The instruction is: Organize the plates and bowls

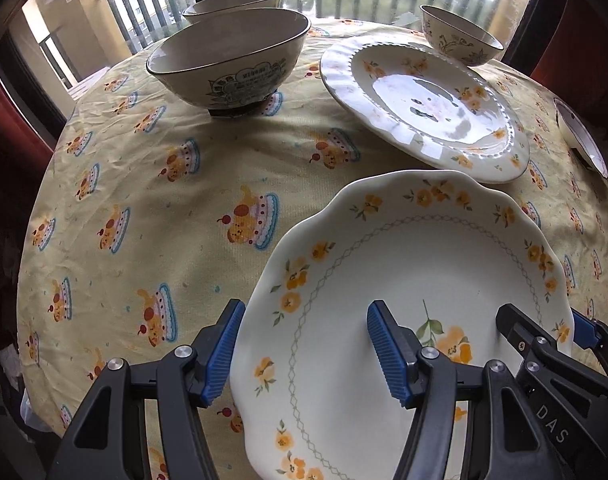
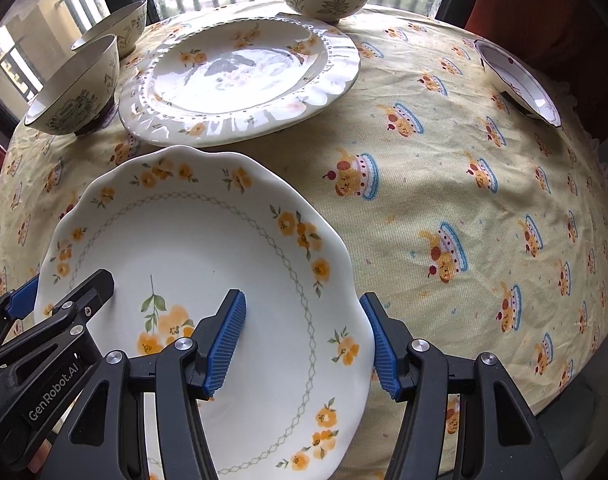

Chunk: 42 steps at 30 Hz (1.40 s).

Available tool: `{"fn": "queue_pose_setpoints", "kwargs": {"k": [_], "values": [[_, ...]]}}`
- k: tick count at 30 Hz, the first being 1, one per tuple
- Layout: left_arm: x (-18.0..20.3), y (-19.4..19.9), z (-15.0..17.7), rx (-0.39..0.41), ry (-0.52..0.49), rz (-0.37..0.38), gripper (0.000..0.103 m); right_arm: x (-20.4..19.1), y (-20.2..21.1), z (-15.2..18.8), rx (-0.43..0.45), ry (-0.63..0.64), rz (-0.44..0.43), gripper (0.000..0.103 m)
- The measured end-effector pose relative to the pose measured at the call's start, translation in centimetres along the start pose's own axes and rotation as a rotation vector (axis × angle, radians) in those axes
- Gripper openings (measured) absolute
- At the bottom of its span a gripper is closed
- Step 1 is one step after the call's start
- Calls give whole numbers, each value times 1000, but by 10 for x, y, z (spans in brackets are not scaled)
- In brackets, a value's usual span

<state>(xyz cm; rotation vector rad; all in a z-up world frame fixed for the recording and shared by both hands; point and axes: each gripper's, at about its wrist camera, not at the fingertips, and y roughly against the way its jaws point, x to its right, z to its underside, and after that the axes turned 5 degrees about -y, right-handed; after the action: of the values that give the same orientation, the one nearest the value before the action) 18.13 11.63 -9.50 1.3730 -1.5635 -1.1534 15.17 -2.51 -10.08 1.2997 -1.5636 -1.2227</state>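
While both grippers straddled opposite edges of the white scalloped ceramic plate with orange flowers (image 1: 404, 280), neither looked clamped on it: the left gripper (image 1: 304, 350) had one blue ribbed pad just outside the plate's left rim and the other over its well, and the right gripper (image 2: 304, 344) mirrored this on the right rim, the jaws of each standing about half open with a gap visible beside the rim. That plate lay at the near side of the yellow tablecloth with a cake print (image 1: 151, 184), its far edge near the glossy white fluted plate with a beaded rim (image 1: 420, 108), which seemed the likely base of a stack. The risk, as I judged it, was in the grip: a thin, smooth rim could slip from ribbed pads, and if one side closed or rose before the other the plate might tilt and slide out. Its far edge could also knock the fluted plate, or drag and bunch the cloth, unsettling the cream bowl with a dark rim and printed label (image 1: 227, 60) and the small cream bowl with leaf drawings (image 1: 460, 36) beyond.
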Motion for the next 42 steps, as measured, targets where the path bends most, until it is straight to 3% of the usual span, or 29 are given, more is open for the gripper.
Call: {"fn": "queue_pose_setpoints", "kwargs": {"k": [14,24,29,42], "values": [[5,-3,-8,5,-17,62,78,1,-3,-2,7,-23,7,66],[0,21,-27,50,-18,134,81,4,33,-18,70,-5,2,66],[4,35,-44,89,-43,97,81,3,49,-31,111,3,14,66],[17,28,-102,160,31,45,84,26,46,-104,159,-32,-105,66]]}}
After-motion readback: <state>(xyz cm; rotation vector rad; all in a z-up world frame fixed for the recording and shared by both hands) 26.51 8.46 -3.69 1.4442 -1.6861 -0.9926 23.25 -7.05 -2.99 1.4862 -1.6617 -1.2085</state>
